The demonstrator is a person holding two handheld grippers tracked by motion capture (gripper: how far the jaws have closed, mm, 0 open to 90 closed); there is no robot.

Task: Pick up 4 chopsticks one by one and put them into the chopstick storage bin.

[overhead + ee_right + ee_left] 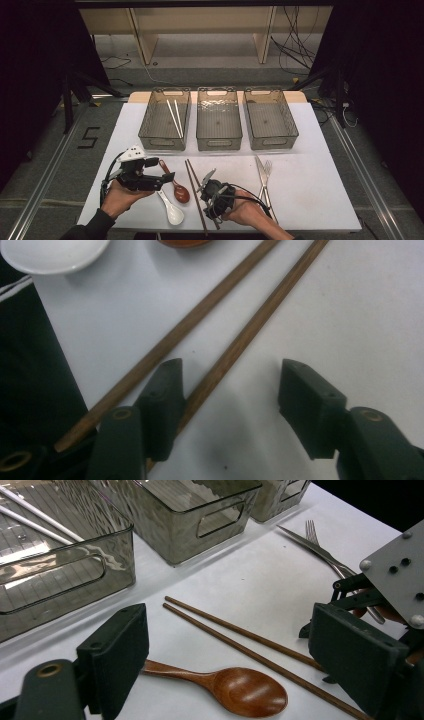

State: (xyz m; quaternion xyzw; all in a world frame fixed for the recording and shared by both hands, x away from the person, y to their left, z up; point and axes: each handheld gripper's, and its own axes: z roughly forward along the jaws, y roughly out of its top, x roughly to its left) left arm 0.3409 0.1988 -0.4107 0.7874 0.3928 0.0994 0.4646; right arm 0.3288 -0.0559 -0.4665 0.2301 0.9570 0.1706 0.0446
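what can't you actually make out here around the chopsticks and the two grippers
- Right gripper view: the brown chopsticks' near ends pass behind the right gripper's left jaw, so contact is unclear.
- Left gripper view: the brown spoon's handle end is hidden by the left gripper.
- High view: the white chopsticks' tips are too small.

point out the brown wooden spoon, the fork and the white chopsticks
brown wooden spoon (248, 691), left gripper view, on its bowl
fork (267, 168), high view, on its tines
white chopsticks (174, 118), high view, mid-length, in the left bin
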